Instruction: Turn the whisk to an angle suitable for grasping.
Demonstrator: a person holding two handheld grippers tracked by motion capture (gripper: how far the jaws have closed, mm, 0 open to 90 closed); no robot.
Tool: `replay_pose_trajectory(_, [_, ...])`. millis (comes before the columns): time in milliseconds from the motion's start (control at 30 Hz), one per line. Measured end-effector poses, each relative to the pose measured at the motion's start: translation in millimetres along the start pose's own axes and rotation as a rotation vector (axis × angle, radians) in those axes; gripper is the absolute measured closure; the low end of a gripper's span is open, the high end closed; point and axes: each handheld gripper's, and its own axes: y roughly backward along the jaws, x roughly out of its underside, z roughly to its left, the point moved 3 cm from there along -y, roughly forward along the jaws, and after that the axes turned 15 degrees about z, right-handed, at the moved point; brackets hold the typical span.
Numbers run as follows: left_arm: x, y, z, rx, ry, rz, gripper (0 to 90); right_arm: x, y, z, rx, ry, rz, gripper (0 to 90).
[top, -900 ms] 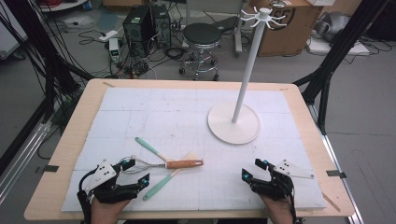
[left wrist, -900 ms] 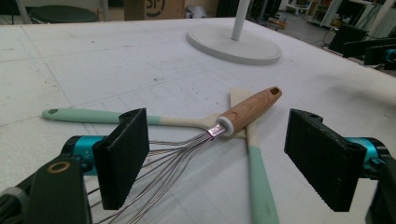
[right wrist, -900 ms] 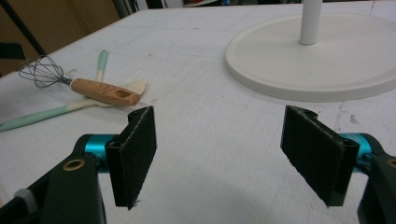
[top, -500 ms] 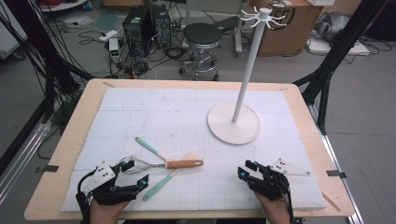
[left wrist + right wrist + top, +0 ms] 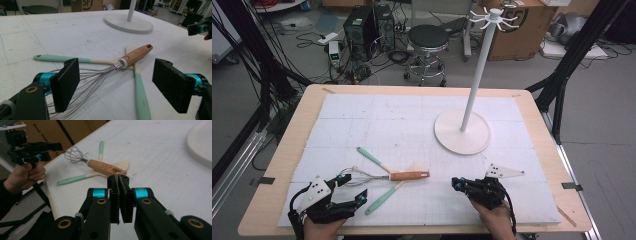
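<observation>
A whisk with a wooden handle lies across two mint-green spatulas on the white mat, at the front left. My left gripper hovers open just before the whisk's wire head. In the left gripper view the wires lie between my wide-apart jaws, untouched. My right gripper sits at the front right, shut with nothing in it. In the right gripper view its pads meet and point at the whisk handle. The left gripper shows beyond, in a hand.
A white hook stand rises from a round base at the back right of the mat. The wooden table edge runs close to both hands. A stool, computer cases and cables stand on the floor beyond the table.
My right gripper has shifted a little to the left toward the utensils, jaws staying shut. The left gripper and the utensils have stayed where they were.
</observation>
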Motion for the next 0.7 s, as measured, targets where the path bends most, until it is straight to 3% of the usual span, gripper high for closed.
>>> replay_pose_trajectory(133, [0.5, 2.0, -0.5, 0.0, -0.001, -0.003, 22.7, -3.1, -8.8, 1.0, -0.032, -0.015, 0.03, 89.1])
replay_pose_trajectory(233, [0.9, 3.2, -1.0, -0.001, 0.002, -0.006, 22.7, -6.2, -27.8, 1.1, -0.065, -0.056, 0.108, 89.4])
replay_pose_trajectory(367, [0.9, 3.4, -0.2, -0.005, 0.001, -0.006, 22.7, -10.9, -47.4, 3.9, -0.096, -0.081, 0.167, 89.3])
replay_pose_trajectory(467, [0.9, 3.1, -1.0, -0.001, 0.006, -0.007, 22.7, -14.4, -57.4, 4.9, -0.095, -0.084, 0.191, 89.4])
replay_pose_trajectory(533, [1.1, 4.1, -2.0, 0.0, 0.004, -0.011, 22.7, -16.1, -62.0, 5.3, -0.069, -0.079, 0.213, 89.4])
replay_pose_trajectory(700, [1.1, 5.4, -2.7, -0.001, 0.0, -0.015, 22.8, -20.0, -71.1, 4.4, -0.082, -0.091, 0.248, 89.4])
